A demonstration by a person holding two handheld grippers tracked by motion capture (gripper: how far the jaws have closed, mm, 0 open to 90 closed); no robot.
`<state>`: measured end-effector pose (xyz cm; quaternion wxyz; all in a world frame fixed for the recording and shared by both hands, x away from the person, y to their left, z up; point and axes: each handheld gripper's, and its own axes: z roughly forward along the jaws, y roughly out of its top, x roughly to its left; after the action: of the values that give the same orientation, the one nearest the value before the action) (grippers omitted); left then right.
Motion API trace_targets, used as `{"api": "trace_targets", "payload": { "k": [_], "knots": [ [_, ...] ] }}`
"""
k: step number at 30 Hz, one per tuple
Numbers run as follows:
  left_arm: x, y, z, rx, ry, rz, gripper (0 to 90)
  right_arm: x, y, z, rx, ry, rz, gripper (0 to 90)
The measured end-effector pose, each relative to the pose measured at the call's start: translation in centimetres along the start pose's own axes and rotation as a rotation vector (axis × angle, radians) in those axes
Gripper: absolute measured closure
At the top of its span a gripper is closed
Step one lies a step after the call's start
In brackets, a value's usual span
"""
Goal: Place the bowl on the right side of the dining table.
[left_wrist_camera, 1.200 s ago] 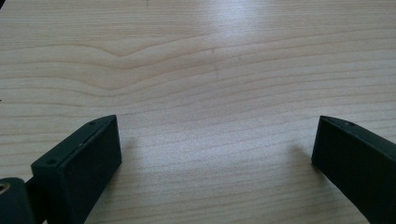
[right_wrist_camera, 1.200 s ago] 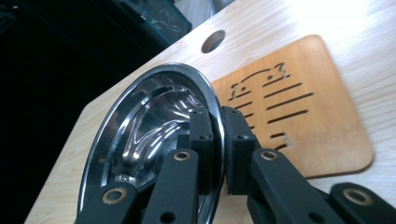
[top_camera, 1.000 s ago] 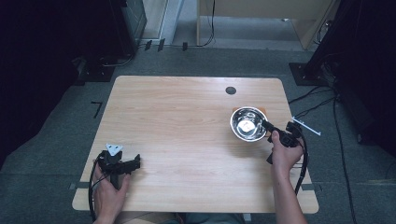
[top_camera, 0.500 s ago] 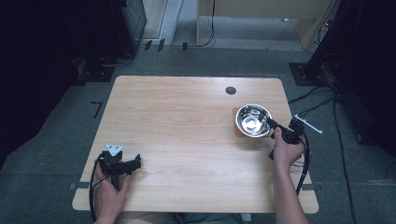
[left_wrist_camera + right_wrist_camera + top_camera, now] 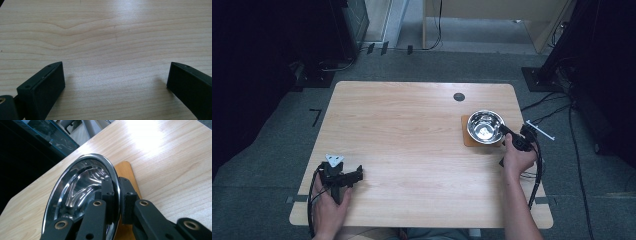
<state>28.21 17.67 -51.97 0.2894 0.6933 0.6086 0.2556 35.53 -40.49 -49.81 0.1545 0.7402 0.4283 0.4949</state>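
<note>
High view: one steel bowl (image 5: 485, 126) sits on one brown mat (image 5: 468, 139) near the far right of the worktop (image 5: 412, 130), and the right gripper (image 5: 507, 134) has it by the near rim. From the right gripper view its fingers (image 5: 107, 187) are clamped on that rim, one inside the bowl (image 5: 80, 185), one outside over the mat (image 5: 126, 171). One dark round plug (image 5: 459, 97) lies beyond the fingers, well apart, with bare wood between. Cables (image 5: 557, 107) trail on the floor to the right. The left gripper (image 5: 357, 174) rests at the near left corner, its fingers (image 5: 42, 85) spread wide apart over bare wood, nothing between them
</note>
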Motion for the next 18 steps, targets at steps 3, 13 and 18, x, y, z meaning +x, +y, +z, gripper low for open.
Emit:
{"api": "trace_targets", "payload": {
  "k": [3, 13, 18],
  "knots": [
    [0.0, 0.0, 0.0, 0.0, 0.0, 0.0, 1.2, -0.2, 0.1, 0.4, 0.001, -0.006, 0.009, 85.2],
    [-0.6, 0.1, 0.1, 0.0, 0.012, -0.012, 1.3, -0.9, -0.2, 1.5, -0.017, -0.006, 0.071, 84.9],
    [-0.6, 0.1, 0.1, 0.0, 0.012, -0.012, 1.2, -0.9, -0.4, 1.9, -0.015, 0.009, 0.102, 84.7]
  ]
}}
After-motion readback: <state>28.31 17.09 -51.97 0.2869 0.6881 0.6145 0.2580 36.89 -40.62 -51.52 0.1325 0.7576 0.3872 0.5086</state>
